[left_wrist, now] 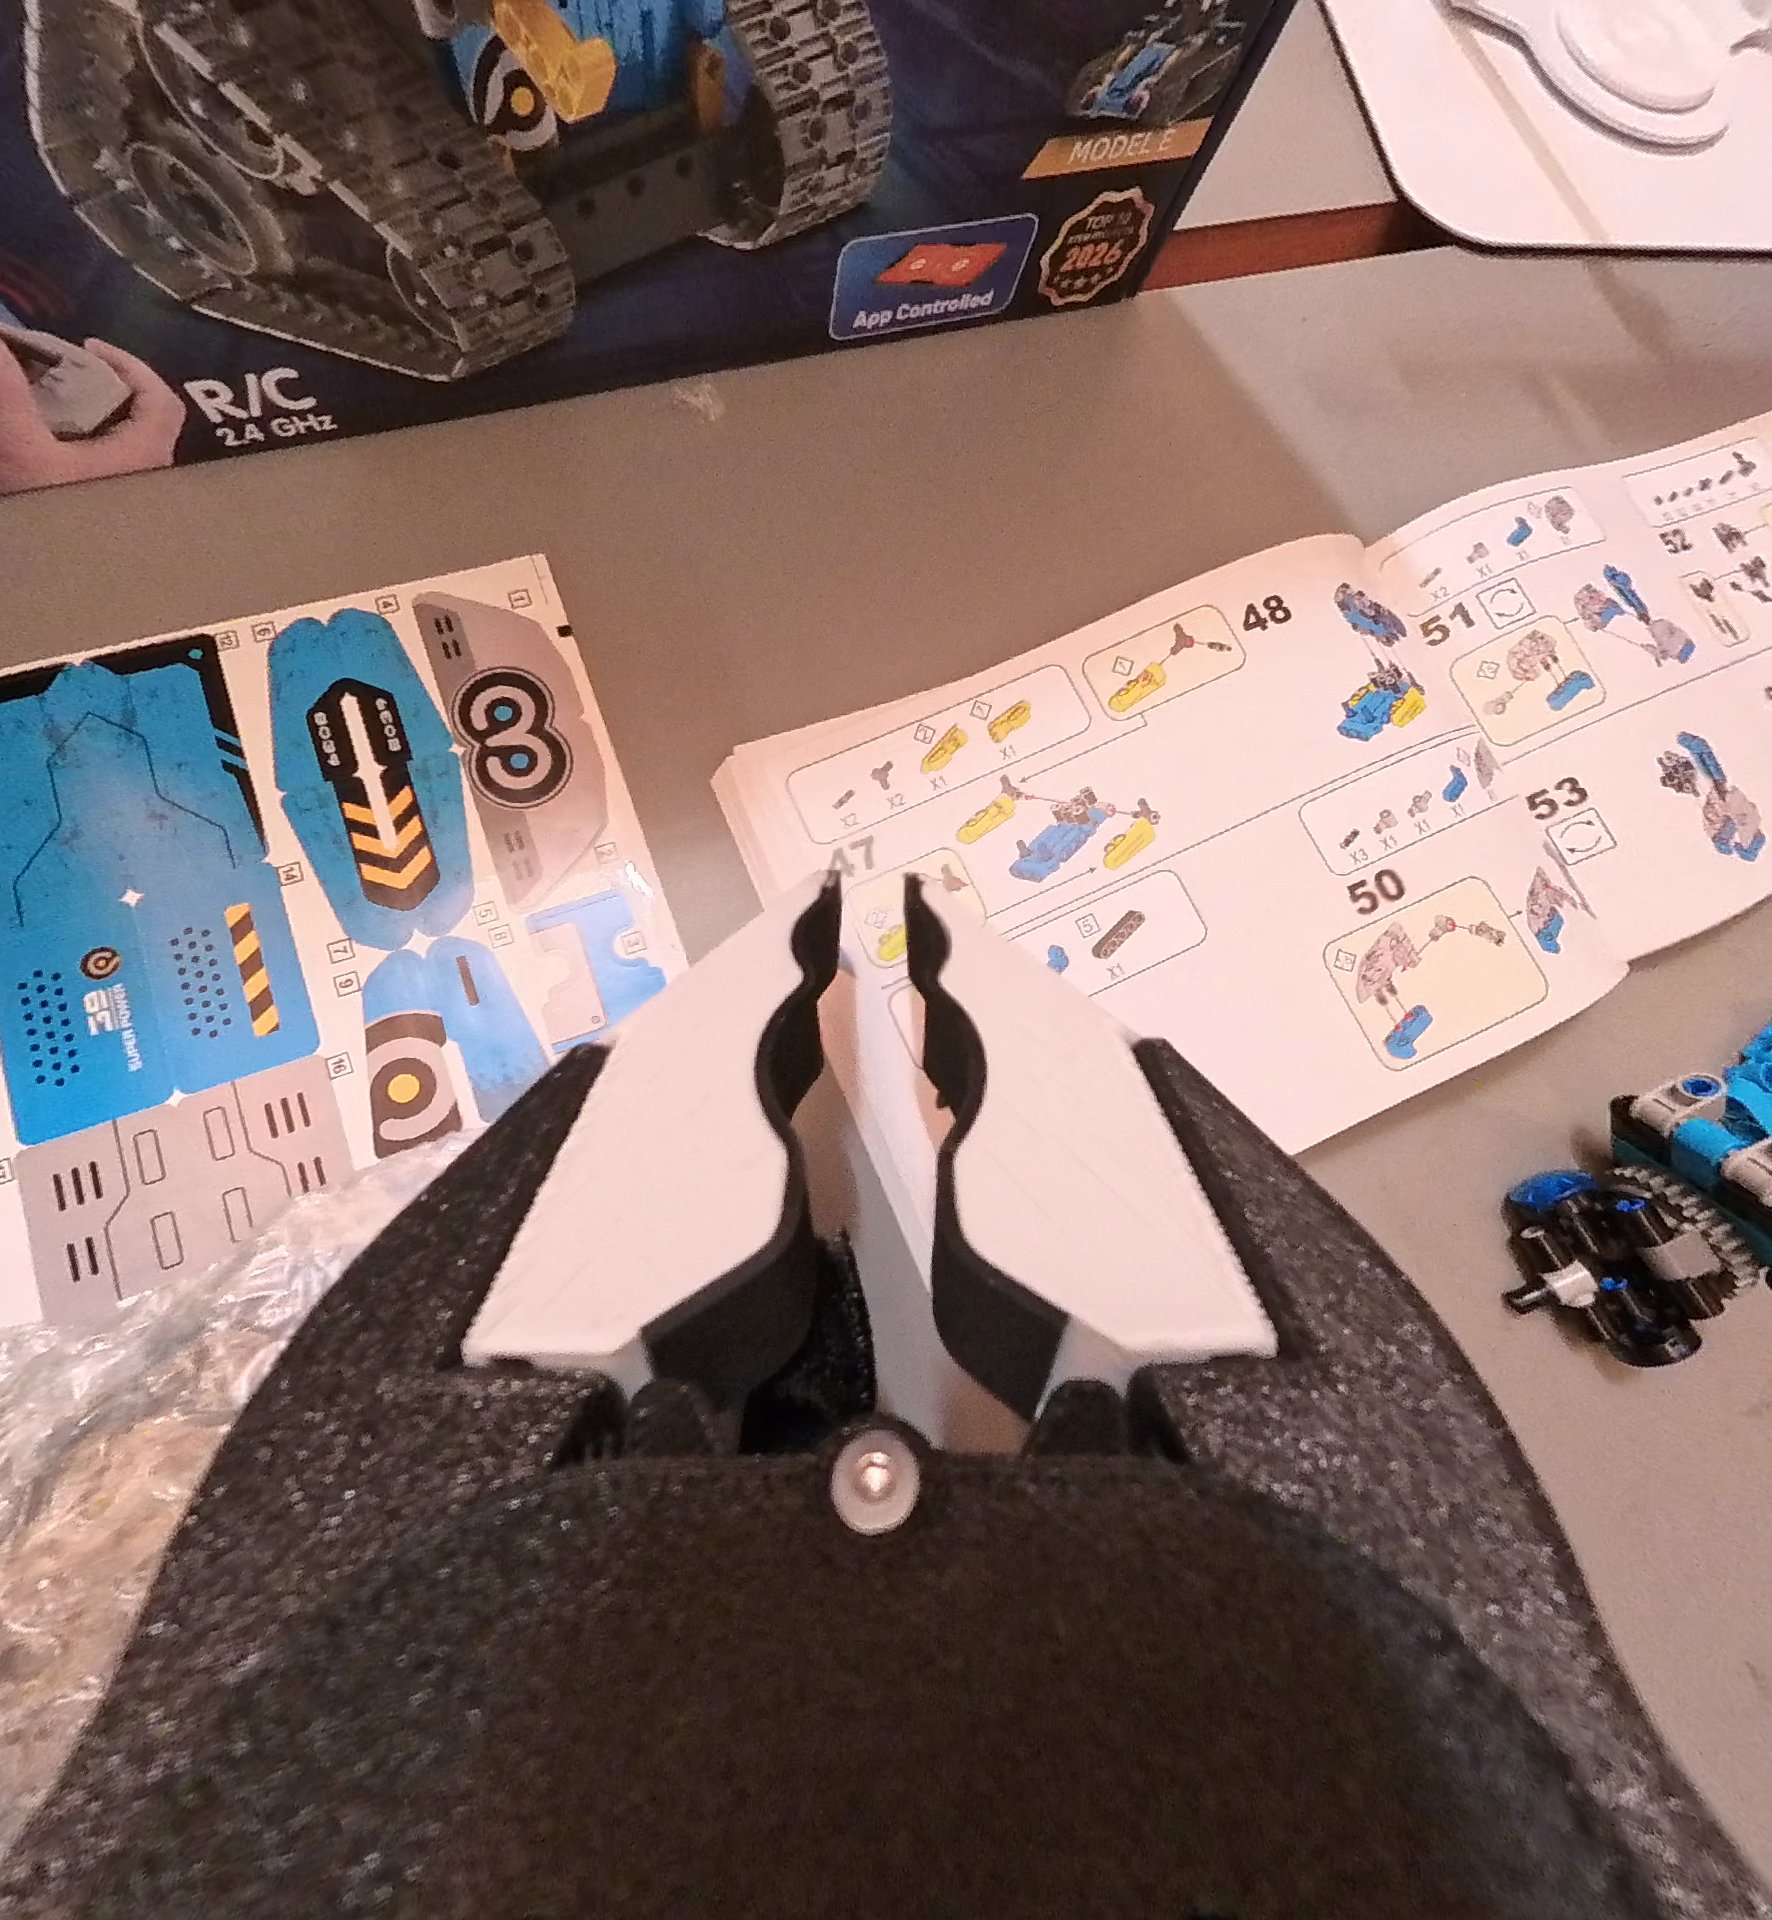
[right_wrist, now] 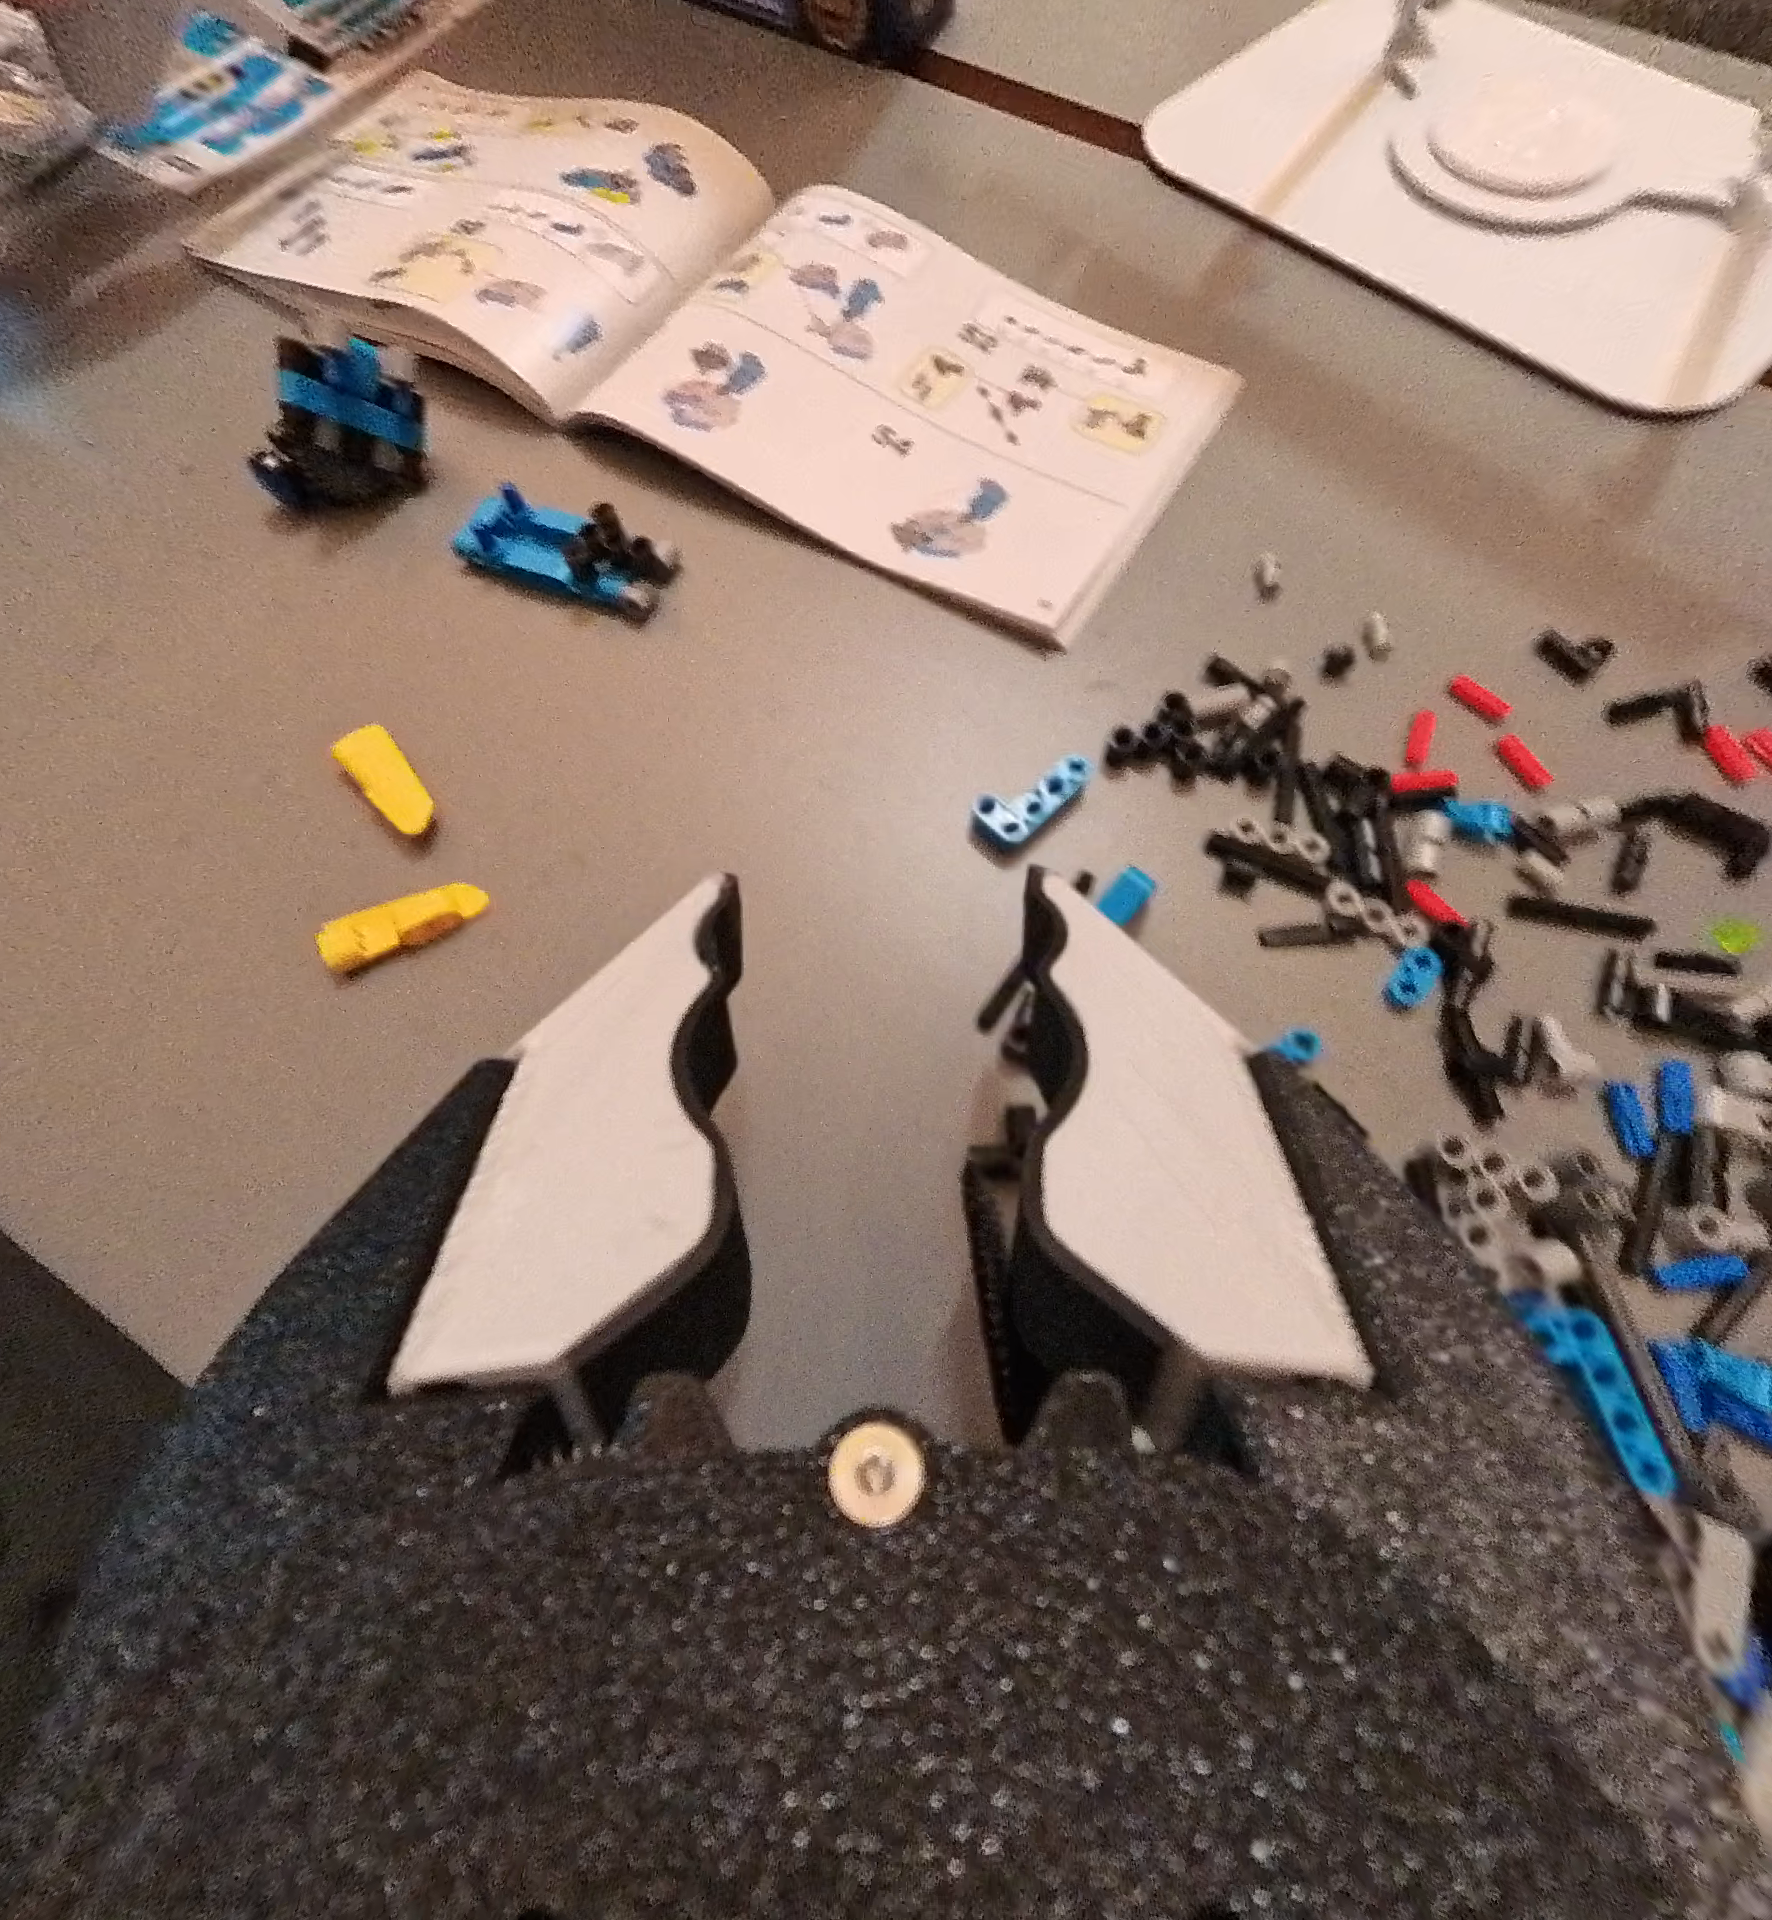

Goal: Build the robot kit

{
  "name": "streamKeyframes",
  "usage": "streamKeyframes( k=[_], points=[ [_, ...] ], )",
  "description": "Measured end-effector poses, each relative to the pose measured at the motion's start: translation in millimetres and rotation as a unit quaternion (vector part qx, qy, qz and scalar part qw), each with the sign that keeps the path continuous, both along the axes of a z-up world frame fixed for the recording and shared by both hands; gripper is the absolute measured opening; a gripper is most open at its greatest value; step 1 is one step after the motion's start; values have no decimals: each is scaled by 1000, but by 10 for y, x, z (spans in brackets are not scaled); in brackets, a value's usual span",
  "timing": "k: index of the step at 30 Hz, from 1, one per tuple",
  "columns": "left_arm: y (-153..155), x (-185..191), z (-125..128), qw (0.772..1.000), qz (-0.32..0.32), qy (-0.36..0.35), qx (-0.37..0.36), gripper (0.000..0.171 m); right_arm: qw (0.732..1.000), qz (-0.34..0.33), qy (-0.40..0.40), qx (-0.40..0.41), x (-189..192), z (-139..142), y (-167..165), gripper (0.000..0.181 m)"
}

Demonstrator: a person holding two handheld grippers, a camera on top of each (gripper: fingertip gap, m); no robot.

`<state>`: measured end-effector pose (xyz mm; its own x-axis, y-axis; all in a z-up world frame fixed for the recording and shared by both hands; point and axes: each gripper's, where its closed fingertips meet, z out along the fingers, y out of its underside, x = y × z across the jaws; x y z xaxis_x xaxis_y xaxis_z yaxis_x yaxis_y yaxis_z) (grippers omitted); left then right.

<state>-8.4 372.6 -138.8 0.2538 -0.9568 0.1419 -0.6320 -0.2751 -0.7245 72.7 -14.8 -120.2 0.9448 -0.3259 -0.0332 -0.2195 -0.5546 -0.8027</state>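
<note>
Hovering empty, the left gripper [left_wrist: 866, 883] has its jaws nearly together above the open paper instruction booklet [left_wrist: 1277, 790] on the grey worktop [left_wrist: 861, 488]. The right gripper [right_wrist: 882, 878], spread wide, hangs over bare worktop between two yellow wedge-shaped plastic pieces [right_wrist: 383, 779], likely light, rigid and best pinched across their sides, and a loose pile of small black, blue and red plastic parts [right_wrist: 1464, 883].
</note>
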Motion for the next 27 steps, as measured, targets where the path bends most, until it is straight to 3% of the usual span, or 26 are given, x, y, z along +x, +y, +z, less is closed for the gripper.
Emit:
streamKeyframes(
  k=[5,11,27],
  points=[
    [-56,22,14,1000,-7,0,5,12,996,-77,25,-19,261,-103,-533,43],
    [-54,21,-34,1000,-6,6,2,12,991,-113,-18,-76,431,-165,-871,36],
    [-105,29,-60,1000,-11,7,-5,12,996,-69,27,-48,110,-199,-673,26]
  ],
)
